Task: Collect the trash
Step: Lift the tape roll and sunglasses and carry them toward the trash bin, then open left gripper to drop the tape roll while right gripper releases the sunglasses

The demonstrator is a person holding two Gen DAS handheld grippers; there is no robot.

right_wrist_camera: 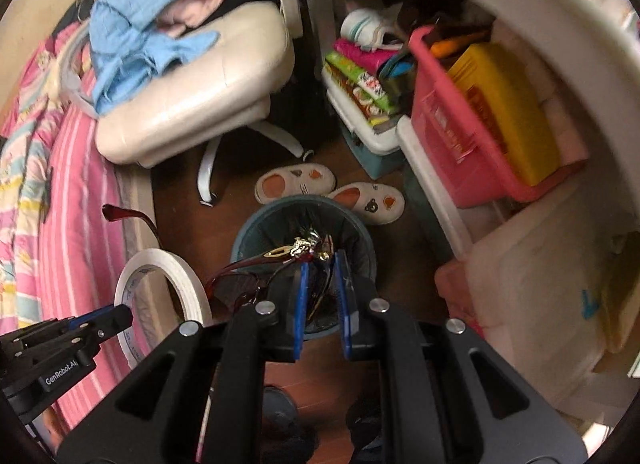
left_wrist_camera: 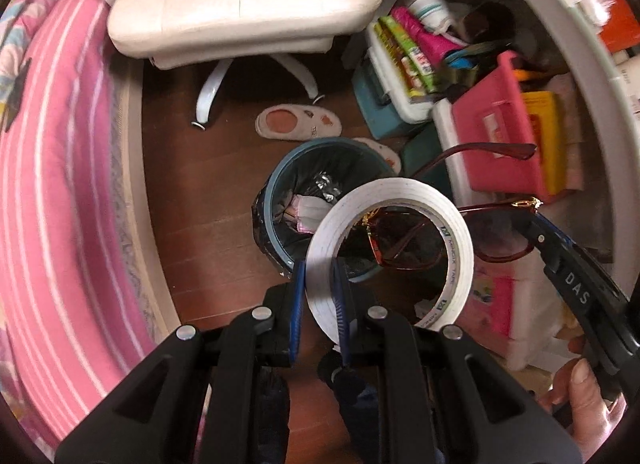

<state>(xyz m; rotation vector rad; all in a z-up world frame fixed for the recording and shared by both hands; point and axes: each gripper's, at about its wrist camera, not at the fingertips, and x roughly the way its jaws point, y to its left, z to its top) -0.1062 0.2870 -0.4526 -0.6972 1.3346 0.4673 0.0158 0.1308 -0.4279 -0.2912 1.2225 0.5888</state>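
My left gripper (left_wrist_camera: 320, 276) is shut on a white tape roll (left_wrist_camera: 456, 232) and holds it above the floor, just right of a round blue bin (left_wrist_camera: 280, 179) lined with a black bag. My right gripper (right_wrist_camera: 322, 264) is shut on dark red sunglasses (right_wrist_camera: 236, 288) and holds them over the same bin (right_wrist_camera: 256, 232). In the left wrist view the sunglasses (left_wrist_camera: 500, 240) show through and beside the roll. In the right wrist view the roll (right_wrist_camera: 196, 284) is at lower left. The bin holds crumpled wrappers (left_wrist_camera: 308, 203).
A cream office chair (left_wrist_camera: 240, 11) with blue cloth stands beyond the bin. Two slippers (right_wrist_camera: 332, 187) lie on the wood floor behind the bin. A pink striped bed (left_wrist_camera: 60, 183) is on the left. Stacked bins, a pink basket (right_wrist_camera: 460, 123) and boxes crowd the right.
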